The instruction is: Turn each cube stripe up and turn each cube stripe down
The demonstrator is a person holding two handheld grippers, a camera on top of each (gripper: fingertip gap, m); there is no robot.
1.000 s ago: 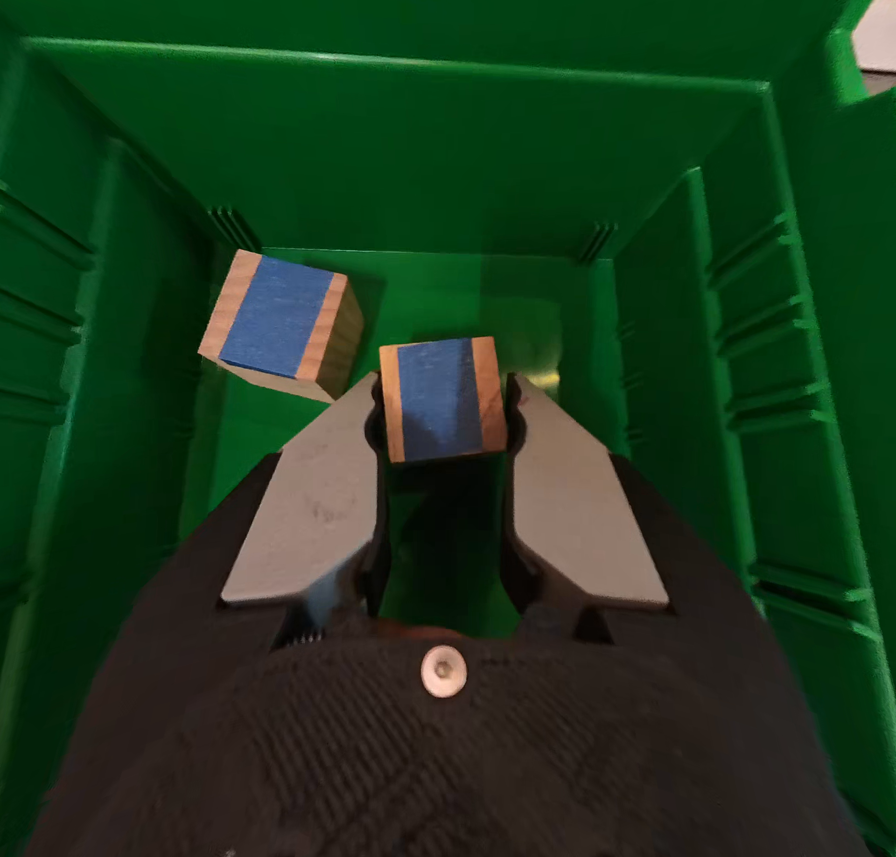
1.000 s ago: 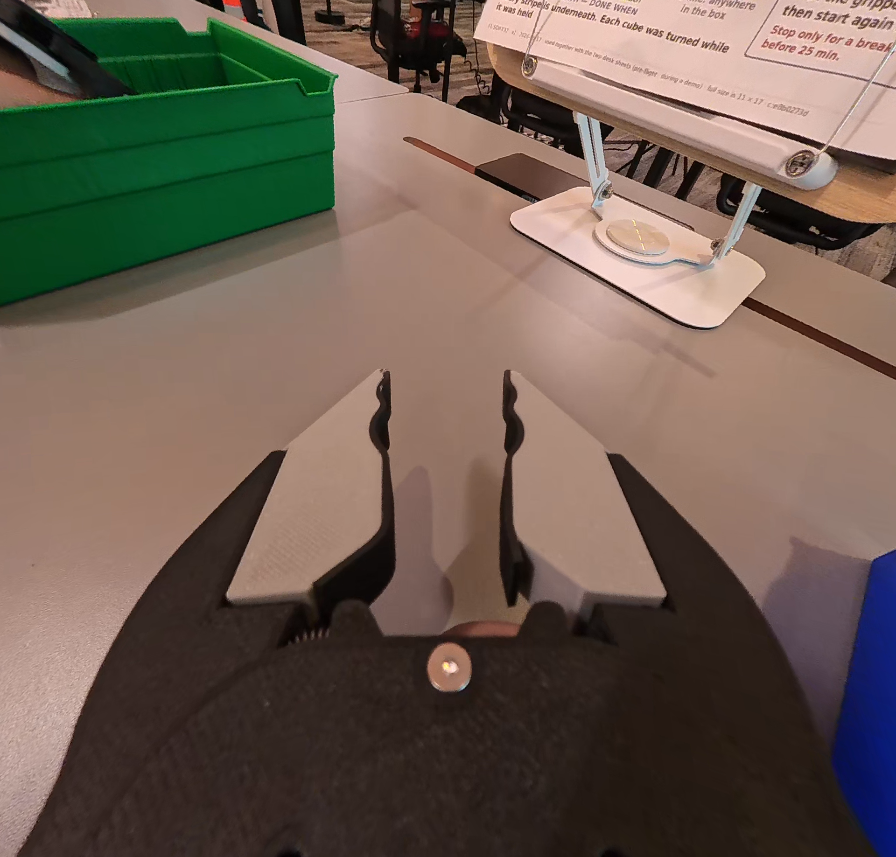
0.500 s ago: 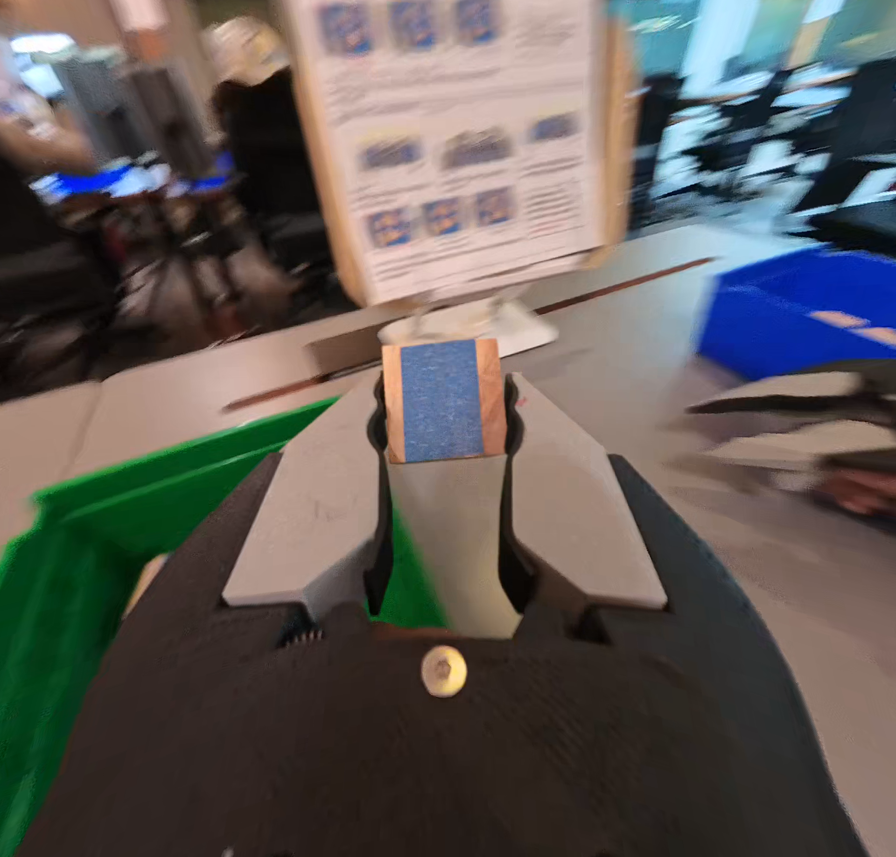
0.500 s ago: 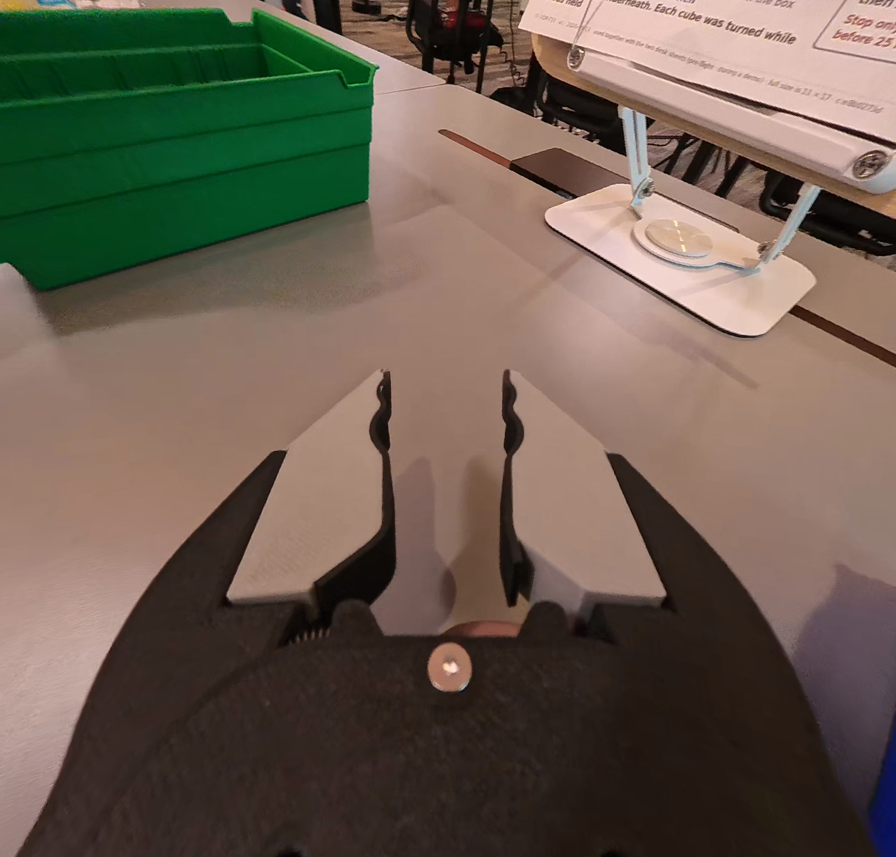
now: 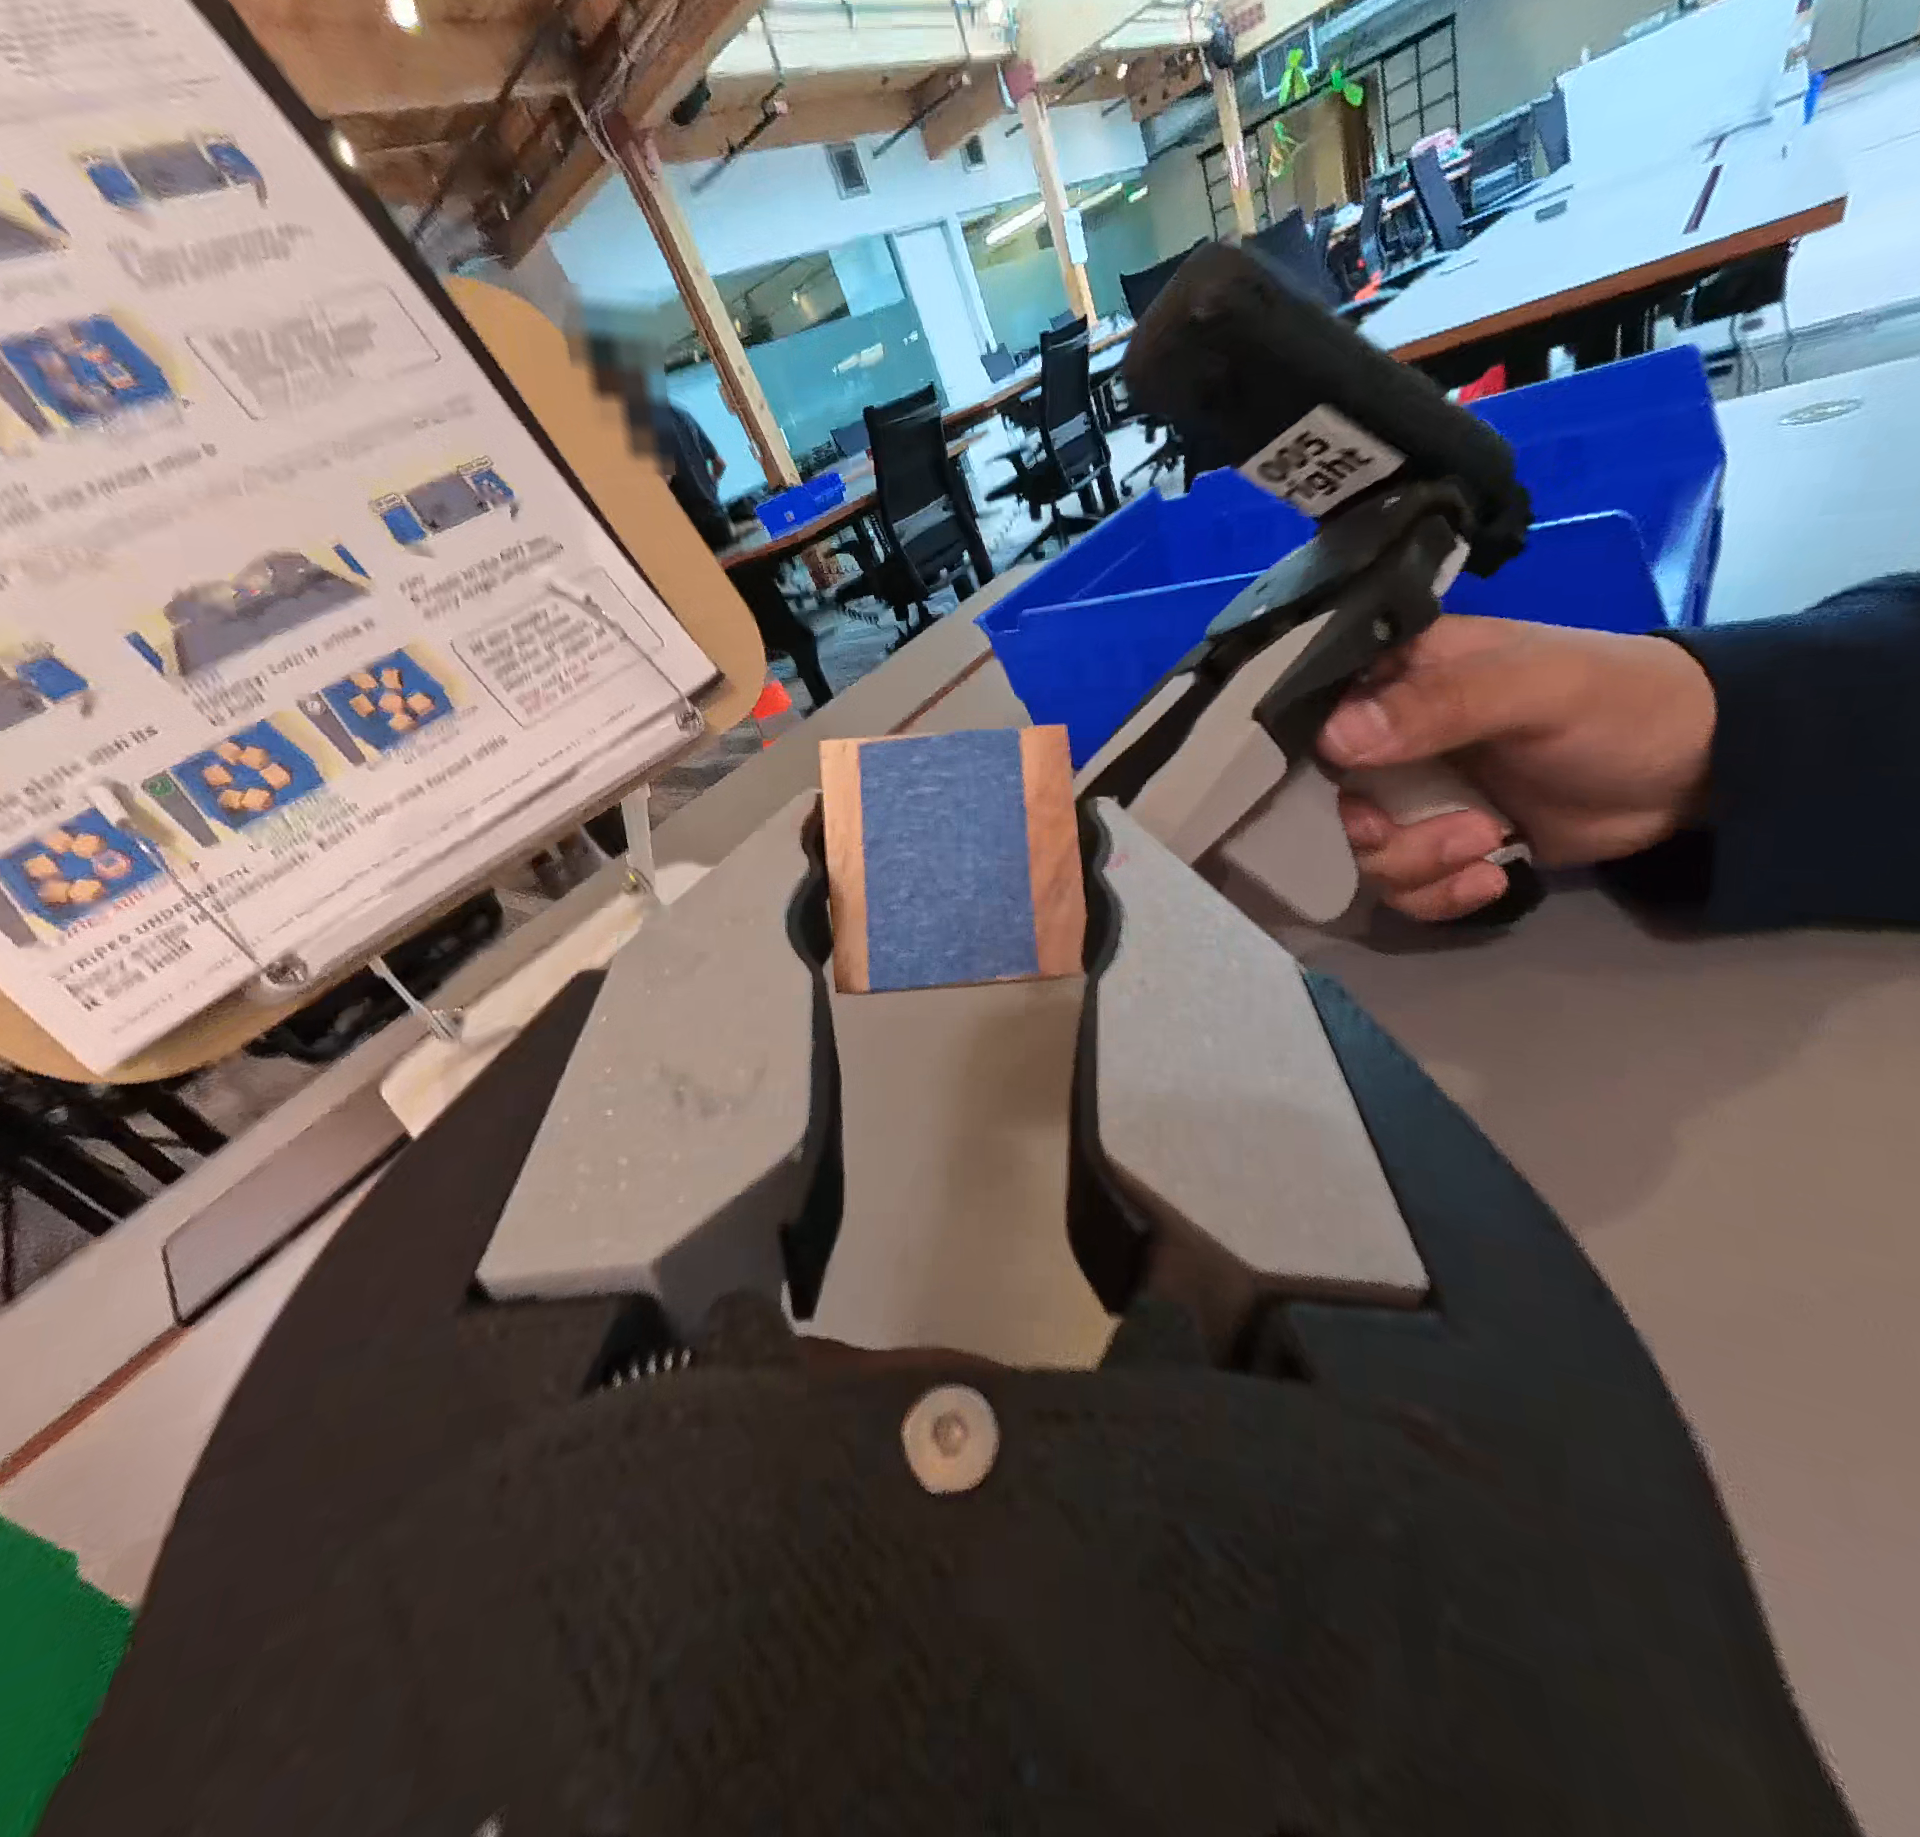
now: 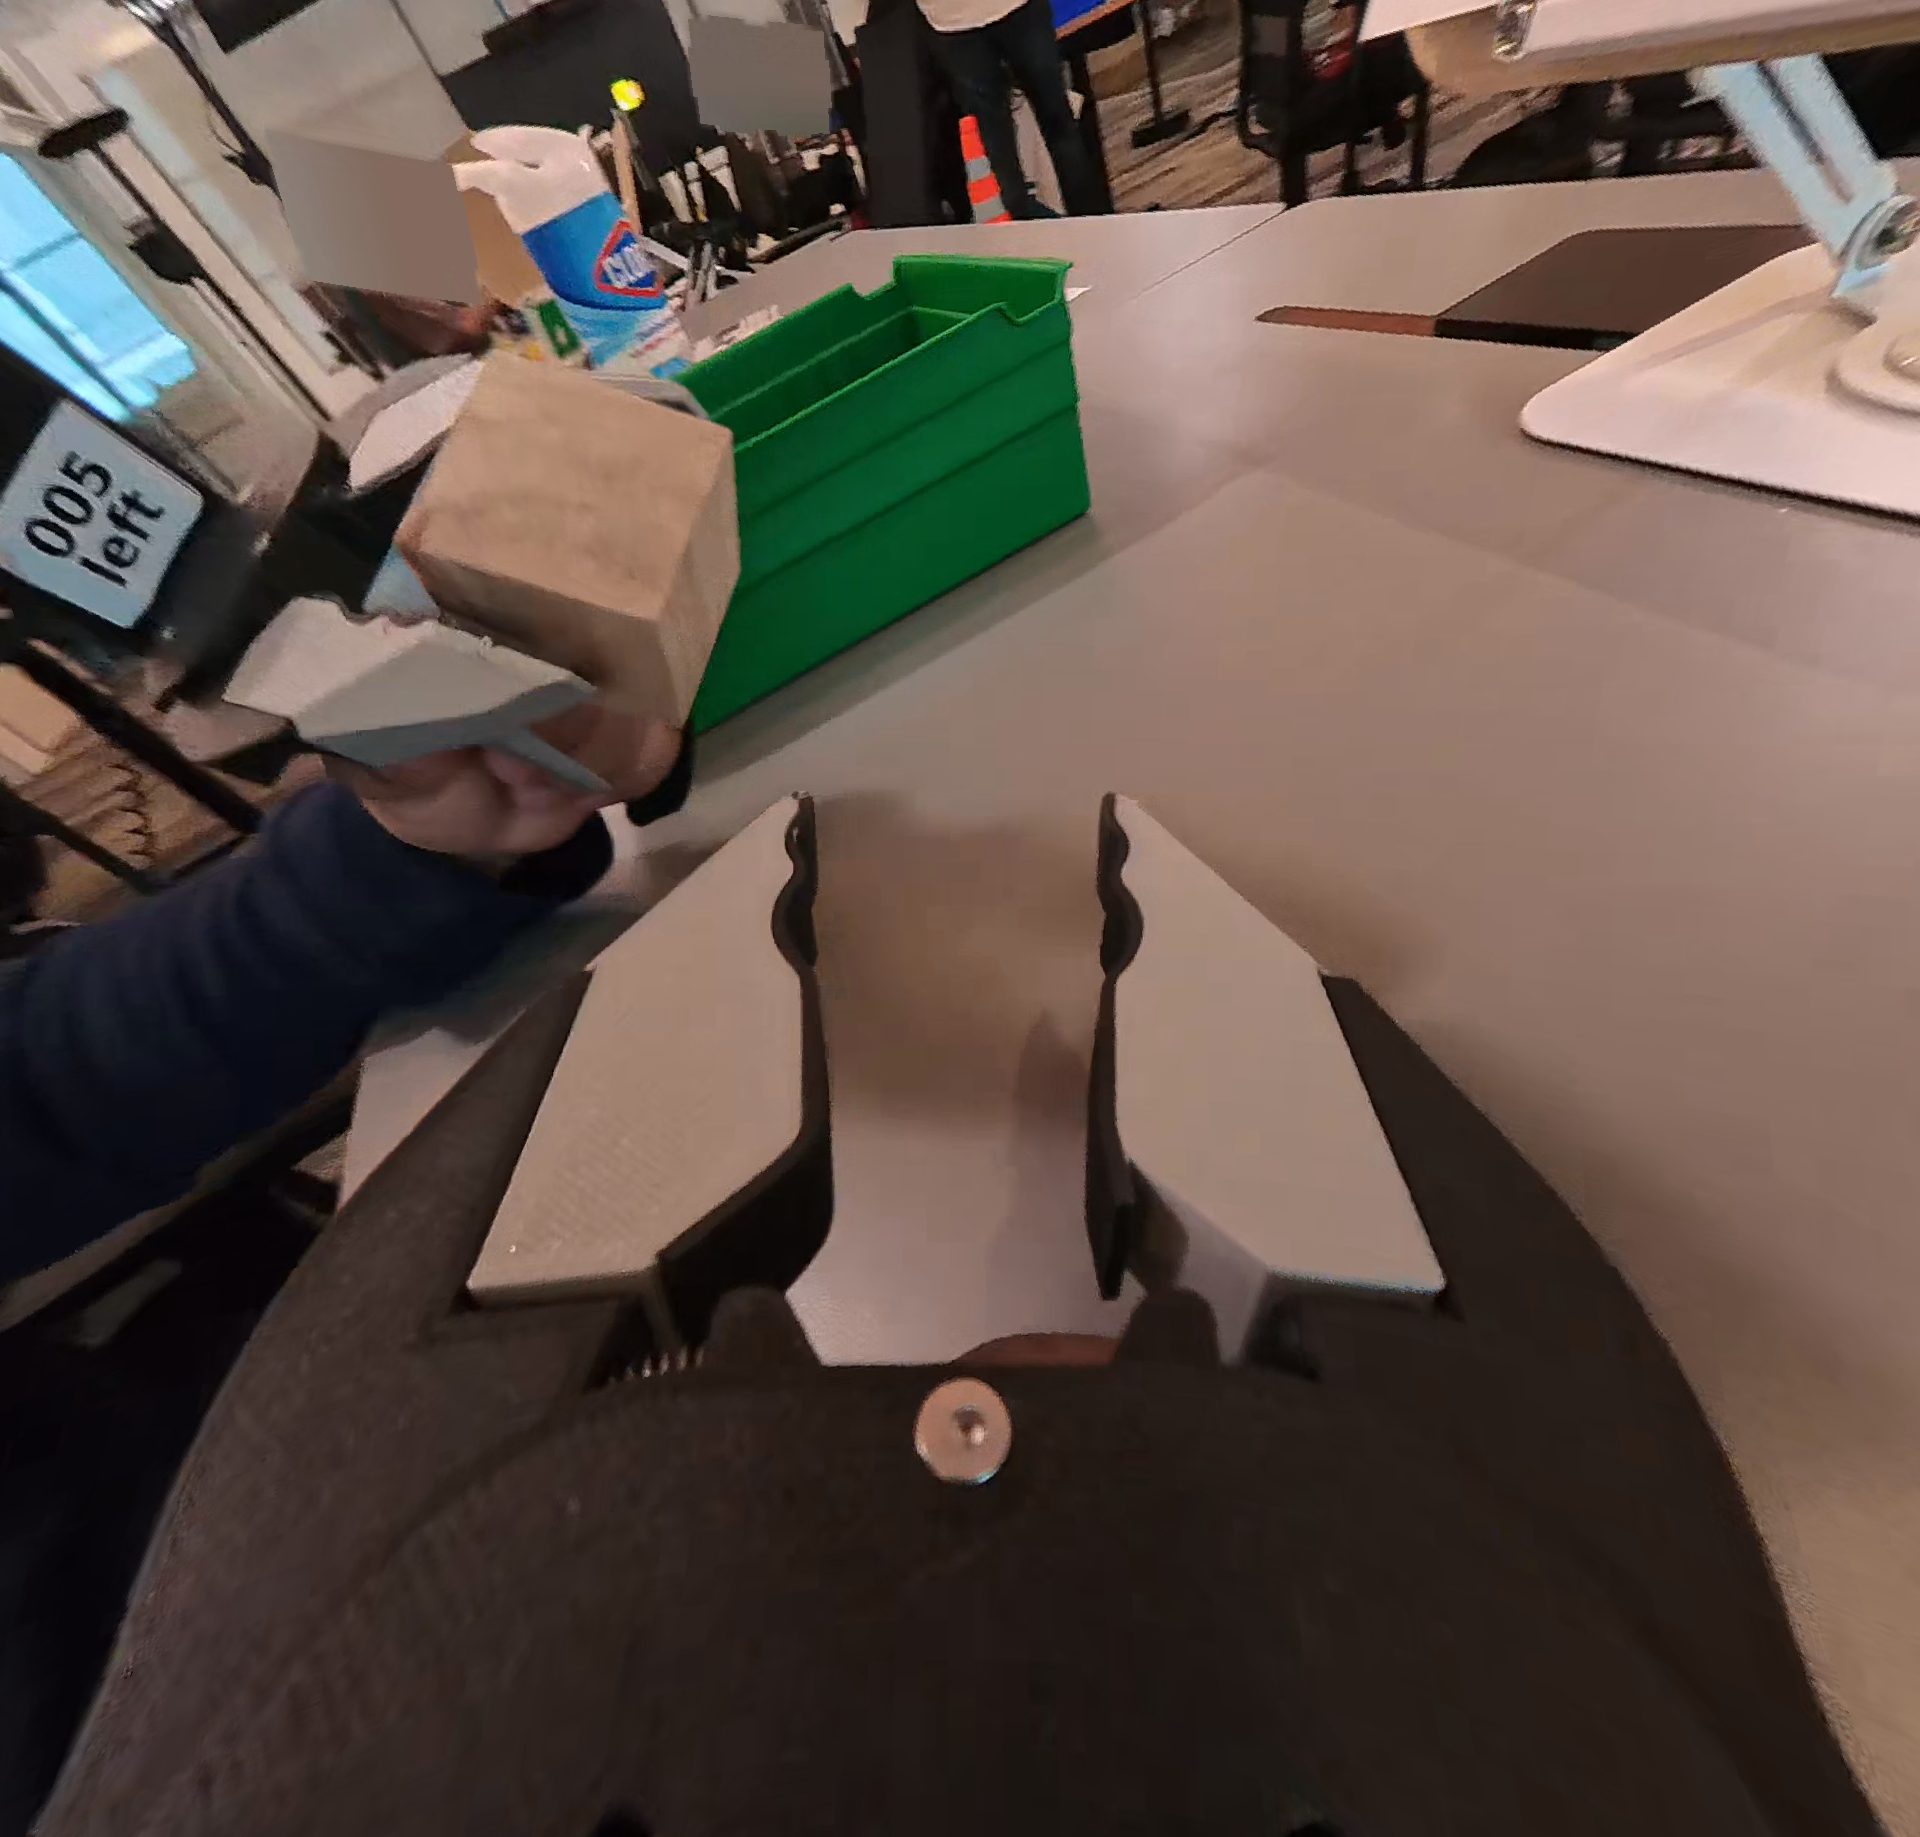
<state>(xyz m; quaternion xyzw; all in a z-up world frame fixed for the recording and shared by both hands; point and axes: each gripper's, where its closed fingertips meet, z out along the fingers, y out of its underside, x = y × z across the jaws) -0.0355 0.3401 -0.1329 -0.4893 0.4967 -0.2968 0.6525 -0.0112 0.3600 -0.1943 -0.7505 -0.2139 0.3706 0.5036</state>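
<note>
My left gripper (image 5: 951,873) is shut on a wooden cube (image 5: 951,857) with a blue stripe that faces the camera, held up in the air over the grey table (image 5: 1662,1112). In the right wrist view the same cube (image 6: 582,540) shows its plain wooden faces in the left gripper (image 6: 488,582) at the left. My right gripper (image 6: 956,852) is open and empty, low over the table (image 6: 1455,696). It also shows in the left wrist view (image 5: 1195,748), held by a hand just right of the cube. The green bin (image 6: 914,468) stands behind the cube.
A blue bin (image 5: 1351,561) stands behind the right gripper. An instruction sheet on a stand (image 5: 260,540) is at the left, its white base (image 6: 1714,405) on the table at the right. A spray bottle (image 6: 592,260) stands beyond the green bin. People stand in the background.
My left gripper has lifted the cube out of the green bin and swung right to face the right gripper. The right gripper has turned left toward the cube, still open.
</note>
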